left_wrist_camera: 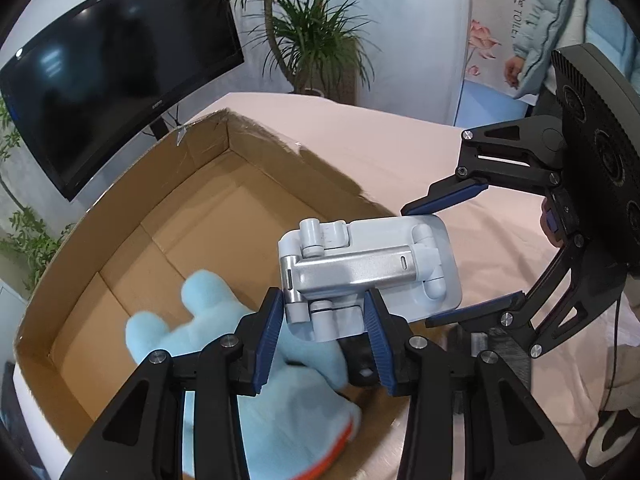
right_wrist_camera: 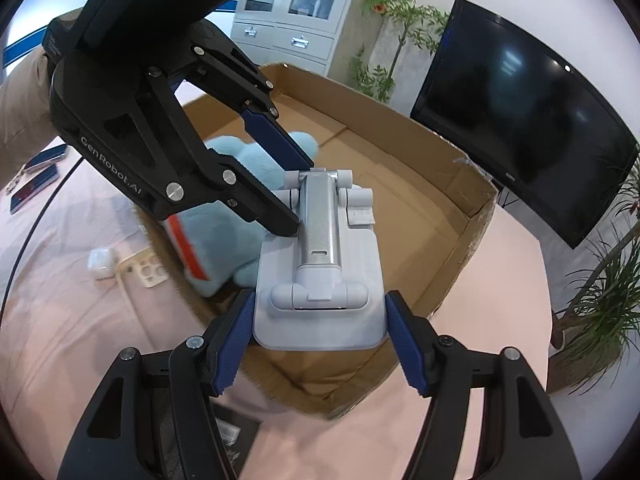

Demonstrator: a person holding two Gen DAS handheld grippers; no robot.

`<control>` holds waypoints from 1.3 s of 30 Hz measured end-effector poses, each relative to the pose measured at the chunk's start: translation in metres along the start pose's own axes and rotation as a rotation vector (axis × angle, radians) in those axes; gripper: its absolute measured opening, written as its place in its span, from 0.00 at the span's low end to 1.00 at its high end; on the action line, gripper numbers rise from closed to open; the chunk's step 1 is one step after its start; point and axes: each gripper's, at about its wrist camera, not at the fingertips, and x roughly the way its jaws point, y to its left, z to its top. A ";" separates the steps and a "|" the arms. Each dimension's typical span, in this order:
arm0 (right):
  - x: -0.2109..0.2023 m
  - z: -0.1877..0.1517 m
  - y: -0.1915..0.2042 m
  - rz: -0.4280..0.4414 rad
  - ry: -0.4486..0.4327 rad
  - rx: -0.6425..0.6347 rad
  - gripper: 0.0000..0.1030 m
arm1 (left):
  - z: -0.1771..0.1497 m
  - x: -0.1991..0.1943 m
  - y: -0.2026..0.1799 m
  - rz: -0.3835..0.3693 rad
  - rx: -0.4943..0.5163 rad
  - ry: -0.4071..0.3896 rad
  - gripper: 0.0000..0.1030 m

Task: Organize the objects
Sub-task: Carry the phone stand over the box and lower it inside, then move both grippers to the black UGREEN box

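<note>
A white and silver folding phone stand (left_wrist_camera: 360, 268) (right_wrist_camera: 320, 240) hangs over the near corner of an open cardboard box (left_wrist_camera: 120, 208) (right_wrist_camera: 460, 208). My left gripper (left_wrist_camera: 326, 320) (right_wrist_camera: 296, 196) is shut on the stand's hinged end. My right gripper (right_wrist_camera: 320, 316) (left_wrist_camera: 452, 256) is shut on the flat base plate, one pad on each side edge. A light blue plush toy (left_wrist_camera: 208, 312) (right_wrist_camera: 224, 240) with an orange stripe lies inside the box, below the stand and partly hidden by the left gripper.
The box sits on a table with a pink cloth (right_wrist_camera: 80, 320). A white earbud case (right_wrist_camera: 102, 264), a beige power strip (right_wrist_camera: 148, 272) and flat dark items (right_wrist_camera: 36, 180) lie left of the box. A black monitor (left_wrist_camera: 120, 80) and potted plants (left_wrist_camera: 312, 40) stand behind. A person in a light blue jacket (left_wrist_camera: 552, 32) is far right.
</note>
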 end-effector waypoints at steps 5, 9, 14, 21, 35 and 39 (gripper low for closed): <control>0.028 -0.005 -0.016 0.017 0.024 0.022 0.62 | 0.002 0.032 0.010 0.008 -0.021 0.033 0.38; 0.047 -0.011 -0.020 0.031 0.050 0.030 0.62 | -0.004 0.054 0.013 0.017 -0.029 0.063 0.38; 0.061 -0.018 -0.021 0.034 0.071 0.033 0.62 | -0.010 0.068 0.015 0.028 -0.041 0.074 0.38; 0.073 -0.022 -0.016 -0.020 0.103 0.035 0.62 | -0.014 0.078 0.006 0.087 -0.099 0.060 0.39; 0.006 -0.112 0.007 0.338 0.090 0.246 0.77 | -0.136 -0.010 -0.099 -0.172 -0.320 -0.031 0.92; 0.008 -0.124 0.039 0.455 0.065 0.293 0.78 | -0.187 -0.016 -0.154 -0.115 -0.292 0.014 0.92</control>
